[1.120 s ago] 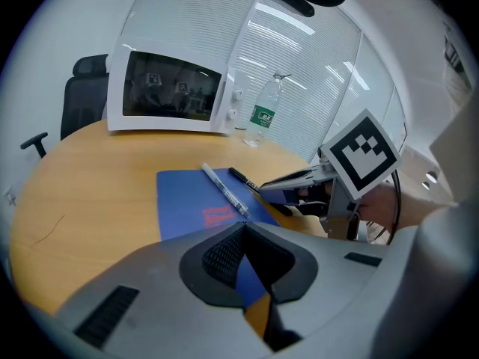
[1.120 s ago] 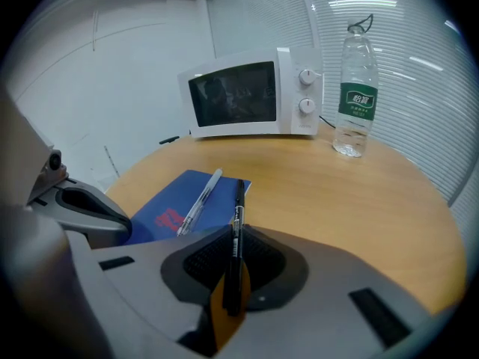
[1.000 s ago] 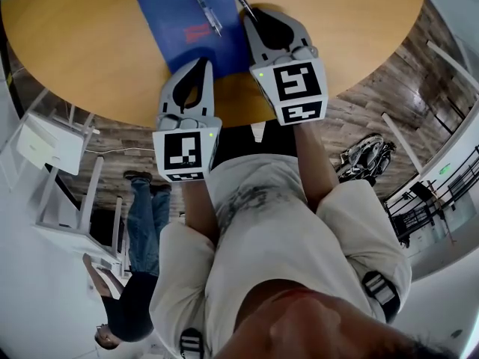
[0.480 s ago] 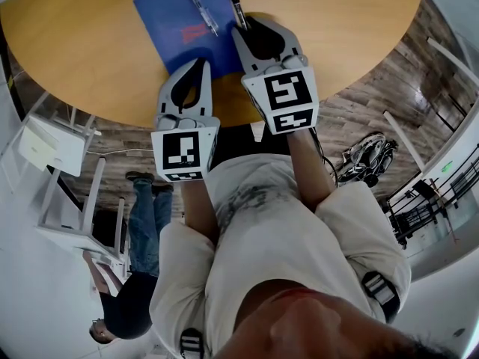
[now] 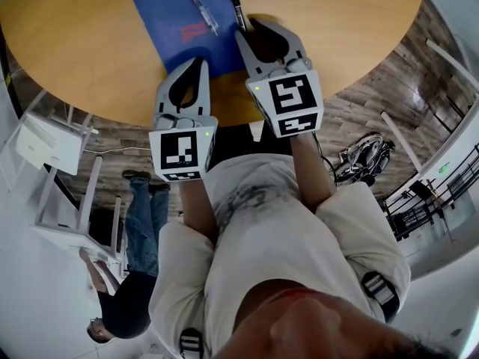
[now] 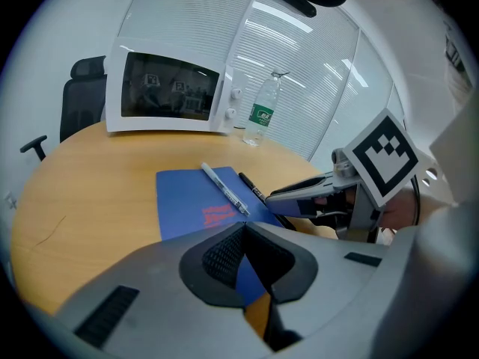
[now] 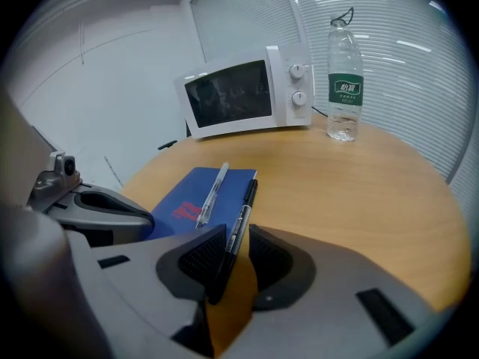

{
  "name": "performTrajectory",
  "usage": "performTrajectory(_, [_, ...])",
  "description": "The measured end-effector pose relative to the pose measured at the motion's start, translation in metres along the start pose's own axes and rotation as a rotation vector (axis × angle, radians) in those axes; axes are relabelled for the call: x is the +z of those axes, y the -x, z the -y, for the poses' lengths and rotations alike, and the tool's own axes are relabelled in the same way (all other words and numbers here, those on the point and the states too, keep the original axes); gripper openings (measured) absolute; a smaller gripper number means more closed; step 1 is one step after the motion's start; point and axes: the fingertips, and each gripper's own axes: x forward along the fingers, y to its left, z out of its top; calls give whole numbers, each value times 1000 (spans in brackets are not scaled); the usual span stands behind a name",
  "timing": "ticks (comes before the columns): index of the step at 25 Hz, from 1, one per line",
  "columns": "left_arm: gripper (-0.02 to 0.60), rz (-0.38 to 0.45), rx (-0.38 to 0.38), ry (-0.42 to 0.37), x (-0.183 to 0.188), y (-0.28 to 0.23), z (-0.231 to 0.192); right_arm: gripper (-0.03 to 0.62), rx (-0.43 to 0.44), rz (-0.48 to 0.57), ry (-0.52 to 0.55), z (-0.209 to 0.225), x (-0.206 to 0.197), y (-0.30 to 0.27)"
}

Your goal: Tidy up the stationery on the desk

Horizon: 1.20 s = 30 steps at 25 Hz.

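Observation:
A blue notebook [image 5: 176, 25] lies on the round wooden table [image 5: 90, 51]. A white pen [image 5: 200, 6] rests on its cover. A black pen [image 5: 236, 4] lies along its right edge. My right gripper [image 5: 247, 27] is low over the table at the black pen's near end. In the right gripper view the black pen [image 7: 243, 204] runs between the jaws of the right gripper [image 7: 238, 234] against the left pad, with a gap of bare wood to the right pad, so it is narrowly open. My left gripper [image 6: 243, 226] is shut and empty above the notebook's [image 6: 191, 197] near edge.
A white microwave [image 7: 243, 96] and a water bottle [image 7: 344, 81] stand at the table's far side. A black office chair [image 6: 78, 88] is behind the table. A person [image 5: 135, 275] and a white chair [image 5: 52, 144] are on the floor to my left.
My right gripper has shifted a little to the left, and the black pen has swung to lie more in line with the notebook's right edge. The left gripper has stayed put.

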Motion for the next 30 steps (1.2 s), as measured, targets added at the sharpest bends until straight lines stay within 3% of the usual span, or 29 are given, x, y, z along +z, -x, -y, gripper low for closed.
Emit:
performTrajectory(4, [9,7,7,4,2,1,-2,149,-14,10,47,0,8,1])
performTrajectory(23, [9,56,45,61,11,10,-24,147,97,12,206,-46,43,-35])
performTrajectory(30, [9,60,67,80,7,14,-32,147,62,-18,234,-40,40,-43])
